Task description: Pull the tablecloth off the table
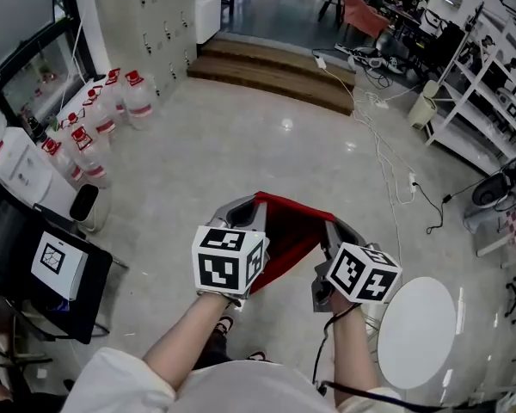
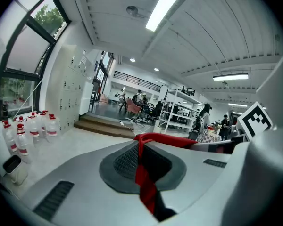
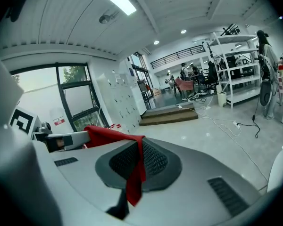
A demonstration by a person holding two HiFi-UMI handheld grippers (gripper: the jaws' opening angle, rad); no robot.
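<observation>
head view looks steeply down on both my arms reaching out over a pale polished floor (image 1: 241, 144). my left gripper (image 1: 251, 203) and my right gripper (image 1: 334, 227) are held side by side and near each other, each with its marker cube facing up. the red tablecloth (image 1: 284, 231) spans between them in the air as a slack band, sagging to a point below and between the two grippers.

left gripper view shows my jaws pressed together on the cloth. a narrow red fold is pinched between the dark ribbed pads (image 2: 127, 161), runs down the seam, and bunches out past the tips toward the right gripper, whose marker cube shows at that view's right edge.

right gripper view shows the same on the other side. the jaws are closed on a strip of the red cloth, which hangs down the seam between the ribbed pads, while the rest stretches off to that view's left toward the left gripper.

the cloth is on no table. it is carried only by the two grippers, above the floor. a round white table (image 1: 415, 329) stands low at my right, apart from the cloth.

to my left a cluster of clear bottles with red caps (image 1: 95, 132) stands on the floor by a window. a black case with a square marker (image 1: 56, 265) sits nearer to me. ahead, brown steps (image 1: 271, 71) lead up to a workspace. white shelving (image 1: 490, 84) lines the right side, and a white cable (image 1: 387, 162) trails across the floor.
</observation>
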